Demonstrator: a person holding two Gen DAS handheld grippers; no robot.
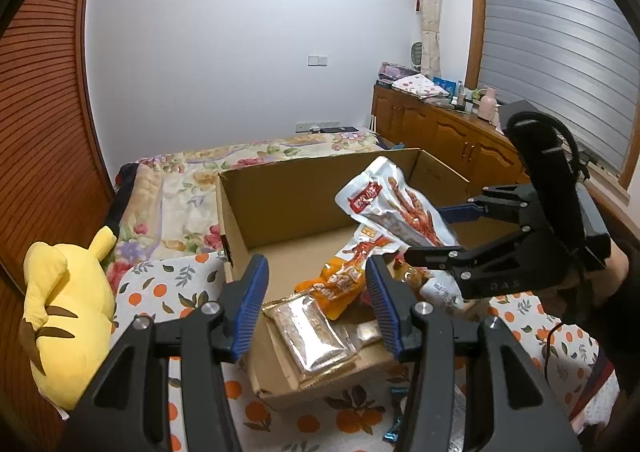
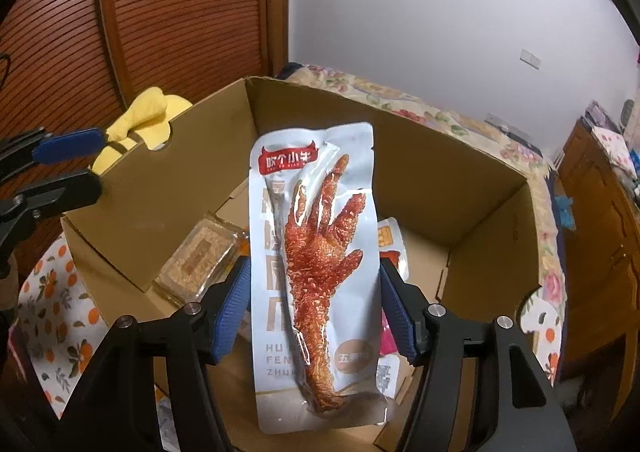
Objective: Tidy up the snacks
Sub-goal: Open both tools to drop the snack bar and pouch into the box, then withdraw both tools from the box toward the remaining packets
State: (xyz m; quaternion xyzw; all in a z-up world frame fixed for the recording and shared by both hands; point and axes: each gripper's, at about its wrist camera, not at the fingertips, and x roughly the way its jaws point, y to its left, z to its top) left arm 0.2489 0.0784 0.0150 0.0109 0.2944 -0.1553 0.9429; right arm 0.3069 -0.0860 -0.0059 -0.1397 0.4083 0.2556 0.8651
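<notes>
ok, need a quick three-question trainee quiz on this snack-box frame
1. Multiple choice: what sits between the jaws of the right hand-held gripper?
A. a white chicken-foot packet
B. a drinks can
C. a banana
2. True or false: the left hand-held gripper has its jaws apart with nothing between them.
3. Short answer: what yellow thing lies on the bed outside the cardboard box?

Key:
1. A
2. True
3. A plush toy, seen at the left of the left wrist view.
</notes>
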